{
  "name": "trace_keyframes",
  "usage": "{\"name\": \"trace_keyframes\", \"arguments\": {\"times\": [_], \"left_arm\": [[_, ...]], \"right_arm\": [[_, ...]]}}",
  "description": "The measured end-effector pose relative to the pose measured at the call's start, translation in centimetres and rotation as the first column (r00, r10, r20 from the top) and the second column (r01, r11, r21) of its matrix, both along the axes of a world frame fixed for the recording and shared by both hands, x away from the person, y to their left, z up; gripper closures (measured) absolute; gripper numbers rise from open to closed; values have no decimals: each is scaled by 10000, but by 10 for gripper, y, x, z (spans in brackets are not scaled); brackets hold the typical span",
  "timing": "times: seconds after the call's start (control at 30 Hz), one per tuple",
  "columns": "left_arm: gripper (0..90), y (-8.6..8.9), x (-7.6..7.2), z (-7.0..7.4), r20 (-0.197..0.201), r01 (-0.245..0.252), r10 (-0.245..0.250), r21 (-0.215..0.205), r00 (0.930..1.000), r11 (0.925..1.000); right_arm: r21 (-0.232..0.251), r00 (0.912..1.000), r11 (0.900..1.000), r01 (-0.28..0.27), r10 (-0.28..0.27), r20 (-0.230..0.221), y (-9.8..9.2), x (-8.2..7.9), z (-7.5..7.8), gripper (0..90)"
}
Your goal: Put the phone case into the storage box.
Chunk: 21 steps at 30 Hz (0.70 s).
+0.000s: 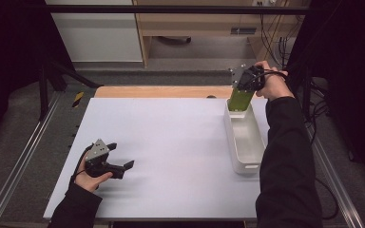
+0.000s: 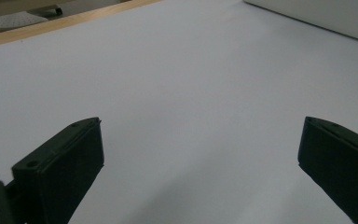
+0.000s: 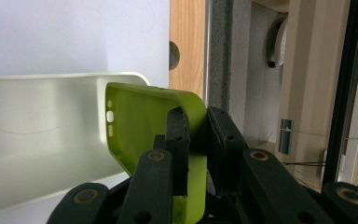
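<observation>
Phone case (image 3: 144,121), green, hangs pinched by one wall in my right hand-held gripper (image 3: 196,140), end-down to slip into the white bin (image 1: 247,142), while my left hand-held gripper (image 1: 123,167) waits with jaws spread.

Overhead cam, two close jaw-cams

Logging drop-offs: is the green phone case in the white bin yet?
Not fully: the right gripper holds the green phone case upright over the white bin.

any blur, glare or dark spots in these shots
High view: sides and sleeves sink into black, table evenly lit. Left gripper view: near jaws soft, faint shadows on the table. Right gripper view: green case fairly sharp, mild sheen on the tray wall.
</observation>
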<state>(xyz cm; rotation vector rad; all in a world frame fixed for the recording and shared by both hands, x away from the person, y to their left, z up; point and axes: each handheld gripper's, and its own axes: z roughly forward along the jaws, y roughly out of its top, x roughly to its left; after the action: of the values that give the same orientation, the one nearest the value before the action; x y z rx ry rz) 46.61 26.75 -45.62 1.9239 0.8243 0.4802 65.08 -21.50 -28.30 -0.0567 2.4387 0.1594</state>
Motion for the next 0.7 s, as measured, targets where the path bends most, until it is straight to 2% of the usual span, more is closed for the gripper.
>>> {"name": "trace_keyframes", "arguments": {"times": [0.43,0.7], "left_arm": [[0,0,0,-1,-2,19,-19,64,10000,10000],[0,-1,1,-2,-22,30,-30,141,10000,9999]], "right_arm": [[33,9999,10000,-20,21,-110,-4,4,-7,796],[-165,9995,9997,-180,176,-269,-2,10,-17,796]]}}
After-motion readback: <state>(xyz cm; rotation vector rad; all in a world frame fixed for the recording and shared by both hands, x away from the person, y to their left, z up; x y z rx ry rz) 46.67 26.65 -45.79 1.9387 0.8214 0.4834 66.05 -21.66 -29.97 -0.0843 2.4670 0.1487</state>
